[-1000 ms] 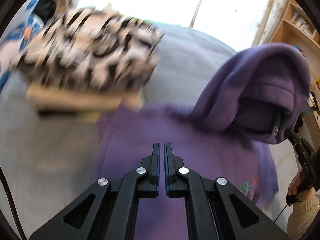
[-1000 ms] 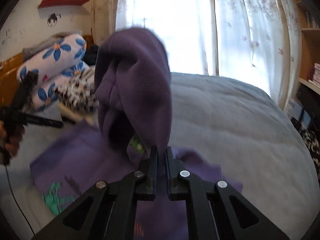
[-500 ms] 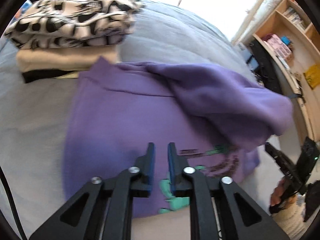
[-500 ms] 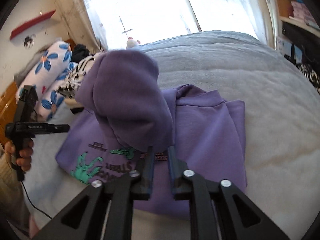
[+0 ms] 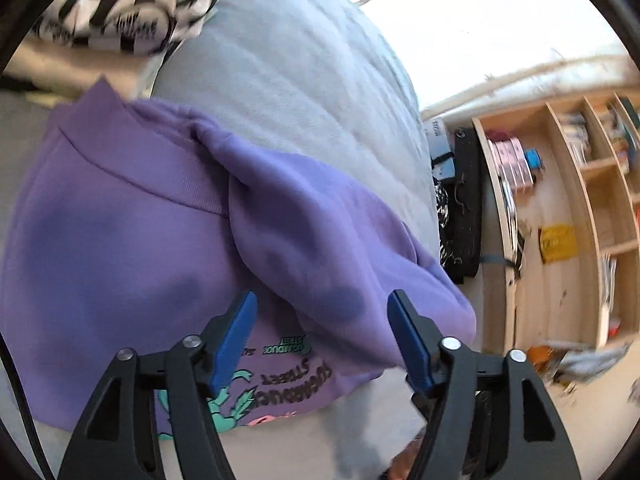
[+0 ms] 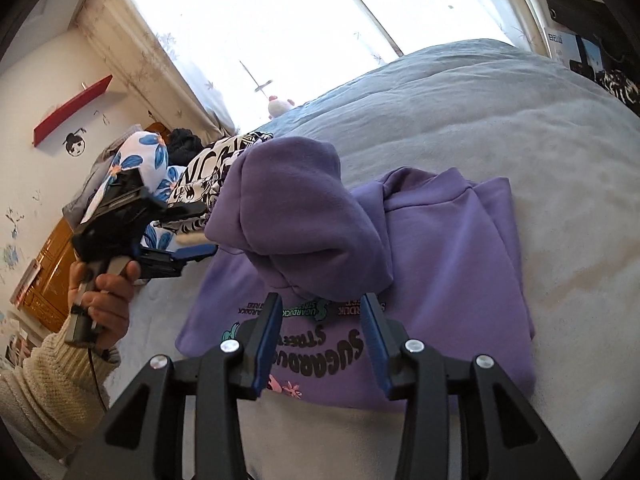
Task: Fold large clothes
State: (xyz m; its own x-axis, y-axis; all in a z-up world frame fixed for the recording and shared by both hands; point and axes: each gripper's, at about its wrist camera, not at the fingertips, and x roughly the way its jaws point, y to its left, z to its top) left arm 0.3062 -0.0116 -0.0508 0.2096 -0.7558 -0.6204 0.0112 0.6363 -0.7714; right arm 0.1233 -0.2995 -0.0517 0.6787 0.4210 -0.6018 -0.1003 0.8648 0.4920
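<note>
While folded, purple sweatshirt (image 6: 452, 264) collar away, both tongs agape

Bright daylight from blown-out window (image 6: 280, 20); fisheye bending at edges; motion blur on shelves (image 5: 580, 200).

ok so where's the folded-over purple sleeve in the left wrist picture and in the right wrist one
Left wrist: the sleeve runs from upper left to lower right across the purple sweatshirt, ending just ahead of the open left gripper.
Right wrist: it bulges up in the centre, ending just beyond the open right gripper.
Shared landmark: the green and black chest print, near the sleeve's end in both.
</note>
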